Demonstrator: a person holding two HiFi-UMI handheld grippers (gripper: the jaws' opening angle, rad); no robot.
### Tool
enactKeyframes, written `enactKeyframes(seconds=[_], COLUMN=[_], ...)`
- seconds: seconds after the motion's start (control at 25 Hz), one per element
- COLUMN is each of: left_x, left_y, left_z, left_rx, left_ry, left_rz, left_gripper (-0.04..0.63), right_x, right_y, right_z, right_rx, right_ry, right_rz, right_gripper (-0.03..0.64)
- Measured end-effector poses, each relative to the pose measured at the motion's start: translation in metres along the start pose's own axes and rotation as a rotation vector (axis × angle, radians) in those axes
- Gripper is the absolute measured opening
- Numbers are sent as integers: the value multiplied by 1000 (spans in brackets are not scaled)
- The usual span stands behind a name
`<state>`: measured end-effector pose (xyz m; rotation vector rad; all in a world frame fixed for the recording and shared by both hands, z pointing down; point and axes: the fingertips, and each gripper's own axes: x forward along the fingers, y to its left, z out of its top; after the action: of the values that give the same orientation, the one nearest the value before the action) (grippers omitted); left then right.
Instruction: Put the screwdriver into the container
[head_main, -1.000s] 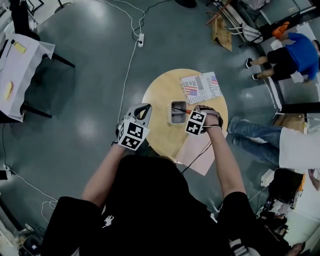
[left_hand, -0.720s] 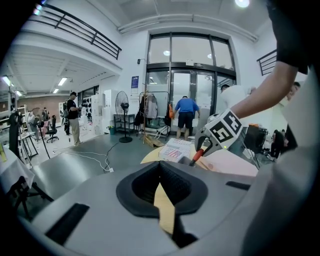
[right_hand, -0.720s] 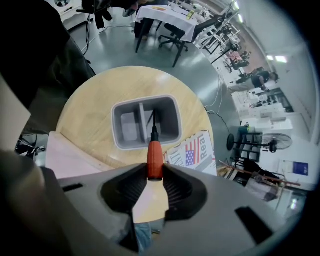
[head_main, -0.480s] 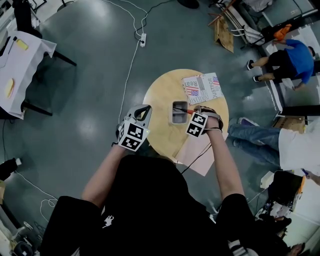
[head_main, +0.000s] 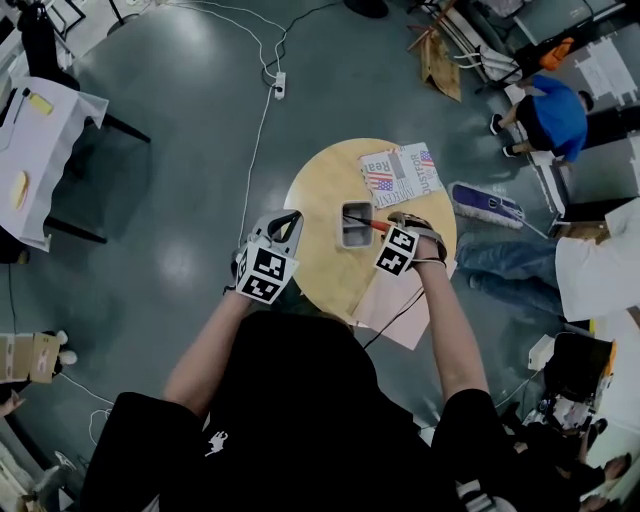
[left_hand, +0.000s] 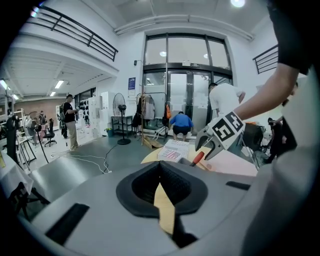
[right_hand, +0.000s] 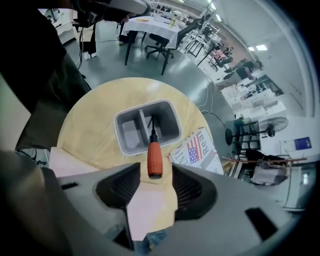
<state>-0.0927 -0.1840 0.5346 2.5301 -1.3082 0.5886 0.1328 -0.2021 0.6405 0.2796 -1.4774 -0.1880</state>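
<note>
A screwdriver with an orange-red handle points its dark shaft down into the grey two-compartment container, at the divider. Its handle lies between the jaws of my right gripper, which are opening, and gaps show on both sides of it. From the head view the container stands mid-table, with the right gripper just right of it and the screwdriver bridging the two. My left gripper hovers over the table's left edge, its tips together and nothing in them. Its own view shows the left gripper and, beyond it, the orange-red screwdriver.
The round wooden table carries a flag-printed magazine at the back right and a pink sheet hanging over the near right edge. People stand and crouch at the right. A power strip and cable lie on the floor behind.
My right gripper has stayed by the container with the screwdriver at its tips. The left gripper has barely shifted. People at the right have moved, and a broom head now lies beside the table.
</note>
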Motion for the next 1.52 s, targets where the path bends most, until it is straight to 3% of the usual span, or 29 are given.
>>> enactKeyframes(seconds=[0.2, 0.48, 0.64, 0.88, 1.08, 1.28, 1.52], left_x=[1, 7, 6, -1, -7, -15, -25], left_y=[-4, -13, -16, -16, -17, -19, -29], left_z=[8, 31, 51, 83, 99, 120, 143], left_rx=[28, 80, 108, 137, 160, 129, 98], left_ry=[-7, -49, -85, -150, -180, -242, -300], left_rz=[-26, -67, -89, -109, -128, -159, -212], left_gripper=[3, 3, 3, 3, 3, 3, 3], right_x=[-13, -46, -76, -126, -159, -186, -227], right_y=[-1, 0, -5, -4, -4, -5, -3], right_z=[-3, -13, -20, -13, -8, -4, -5], right_rx=[66, 179, 319, 549, 721, 981, 1223], right_ry=[-21, -81, -149, -319, -457, -676, -935], right_rz=[-22, -83, -135, -206, -263, -291, -317], right_gripper=[222, 228, 227, 225, 145, 40, 2])
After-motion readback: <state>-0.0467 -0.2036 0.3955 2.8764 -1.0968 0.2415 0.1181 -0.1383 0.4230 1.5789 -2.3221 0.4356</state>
